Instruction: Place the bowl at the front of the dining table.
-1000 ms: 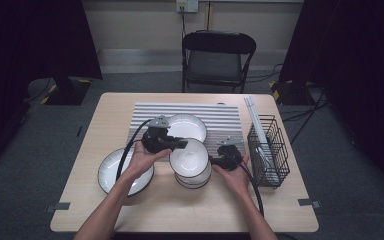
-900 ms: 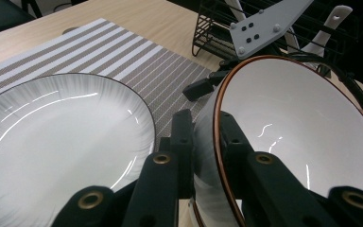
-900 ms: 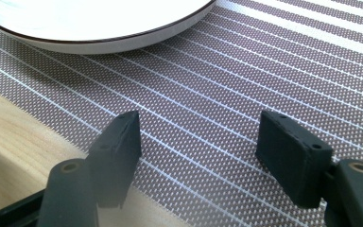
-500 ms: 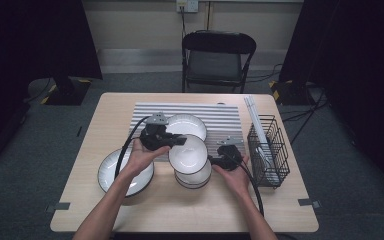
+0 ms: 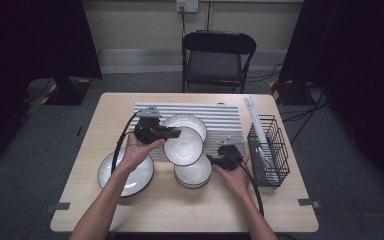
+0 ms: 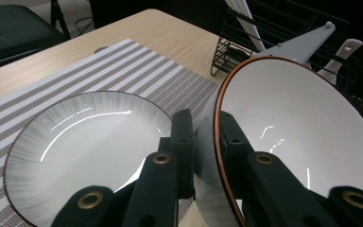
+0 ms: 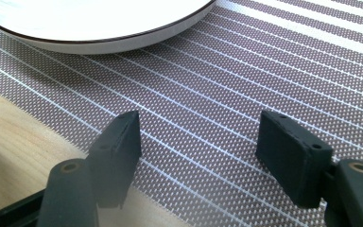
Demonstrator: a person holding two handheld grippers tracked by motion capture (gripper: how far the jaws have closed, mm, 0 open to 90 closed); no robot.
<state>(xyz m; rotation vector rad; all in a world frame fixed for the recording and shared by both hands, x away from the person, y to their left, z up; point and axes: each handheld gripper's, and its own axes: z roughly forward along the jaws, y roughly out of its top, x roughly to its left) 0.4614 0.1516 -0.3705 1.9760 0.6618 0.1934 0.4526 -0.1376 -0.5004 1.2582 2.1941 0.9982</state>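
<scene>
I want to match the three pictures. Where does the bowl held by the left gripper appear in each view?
High view: the held bowl is at the centre, tilted, above the stacked bowls.
Left gripper view: it is on the right side, its rim between the jaws.
Right gripper view: I cannot identify it there.
Shared landmark: the striped mat.

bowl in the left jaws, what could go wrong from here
The left gripper pinches the tilted bowl by its rim alone, so it could slip or swing. It hangs above the stacked bowls and beside the plate on the mat; a drop might chip them.
</scene>
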